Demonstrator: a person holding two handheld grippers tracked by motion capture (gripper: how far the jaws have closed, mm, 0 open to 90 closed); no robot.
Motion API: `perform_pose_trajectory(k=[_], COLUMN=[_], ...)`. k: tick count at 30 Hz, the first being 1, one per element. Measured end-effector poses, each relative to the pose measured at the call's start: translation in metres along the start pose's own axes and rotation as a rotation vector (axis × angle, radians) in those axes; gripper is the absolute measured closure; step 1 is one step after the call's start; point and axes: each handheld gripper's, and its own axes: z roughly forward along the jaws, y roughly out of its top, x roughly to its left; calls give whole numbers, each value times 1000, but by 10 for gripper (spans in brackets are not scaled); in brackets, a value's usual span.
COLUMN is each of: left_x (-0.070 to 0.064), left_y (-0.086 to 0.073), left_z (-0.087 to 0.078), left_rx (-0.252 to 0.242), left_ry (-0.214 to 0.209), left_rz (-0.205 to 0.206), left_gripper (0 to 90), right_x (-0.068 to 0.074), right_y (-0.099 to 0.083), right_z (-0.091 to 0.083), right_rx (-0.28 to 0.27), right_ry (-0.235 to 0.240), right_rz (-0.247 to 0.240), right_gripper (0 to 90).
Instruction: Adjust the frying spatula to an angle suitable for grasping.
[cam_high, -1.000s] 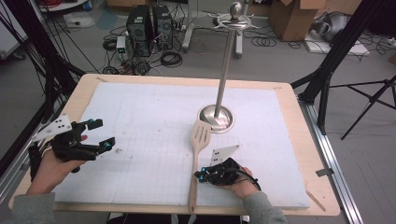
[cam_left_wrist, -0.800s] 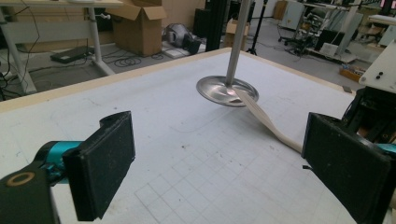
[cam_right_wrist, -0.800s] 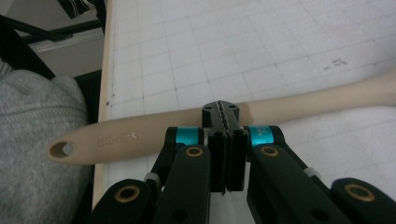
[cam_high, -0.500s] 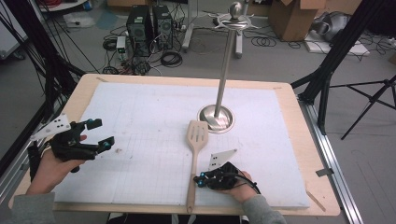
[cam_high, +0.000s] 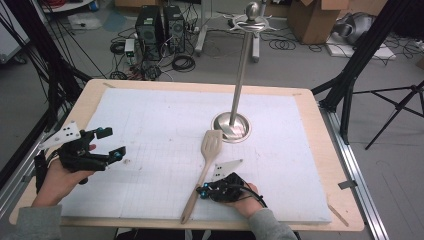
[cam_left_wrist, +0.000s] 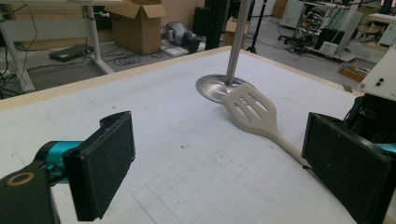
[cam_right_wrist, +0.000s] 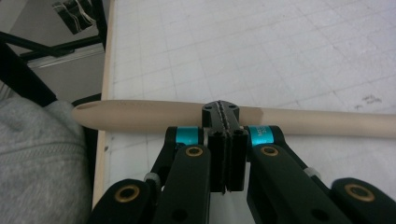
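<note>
Right gripper (cam_high: 204, 190) at spatula (cam_high: 204, 166) handle; left gripper (cam_high: 111, 144) idle, jaws spread.

Spatula lies flat on the white gridded mat (cam_high: 150, 125) of the table (cam_high: 320, 130), slotted head just beside the round base of the steel stand (cam_high: 231, 124), handle end reaching the near table edge. Right gripper view: jaws pressed together, tips up against the handle (cam_right_wrist: 140, 115) near its butt end; cannot tell whether they pinch it. Left gripper held above the mat at the left side, well apart from the spatula; its own view shows both pads wide apart with spatula head (cam_left_wrist: 250, 108) and stand base (cam_left_wrist: 215, 87) between them, farther off.
</note>
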Motion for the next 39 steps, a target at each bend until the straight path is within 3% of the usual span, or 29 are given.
perform_pose_trajectory(k=[8, 11, 12, 13, 14, 15, 18, 23, 31, 33, 35, 36, 39], left_x=[0, 1, 1, 2, 2, 2, 1, 2, 2, 1, 1, 1, 0], left_y=[1, 1, 1, 0, 0, -1, -1, -2, -2, -3, -4, -4, -4], left_z=[1, 0, 0, 0, 0, 1, 2, 2, 3, 4, 6, 6, 6], left_rx=[3, -1, 1, 7, 7, 16, 19, 19, 17, 39, 40, 40, 44], left_ry=[-8, -5, -4, 7, 7, 8, 3, 0, 2, 10, 8, 8, 6], left_rz=[6, 3, 3, 6, 6, 9, 12, 9, 8, 22, 23, 23, 24], left_gripper=[101, 101, 101, 101, 101, 101, 101, 101, 101, 101, 101, 101, 101], right_x=[0, -8, -8, -17, -17, -25, -35, -45, -54, -56, -57, -57, -55], right_y=[8, 12, 12, 15, 15, 16, 16, 18, 22, 24, 25, 25, 27], right_z=[10, 4, 4, -1, -1, -2, 1, 7, 15, 17, 20, 22, 22], right_rx=[-7, -39, -39, -62, -62, -69, -52, -53, -39, -27, 16, 40, 56], right_ry=[-6, -70, -70, -126, -126, -175, -238, -271, -283, -297, -324, -336, -344], right_rz=[15, 34, 34, 65, 65, 90, 118, 137, 99, 74, 53, 19, 7], right_gripper=[900, 900, 900, 900, 900, 900, 900, 900, 900, 900, 900, 900, 900])
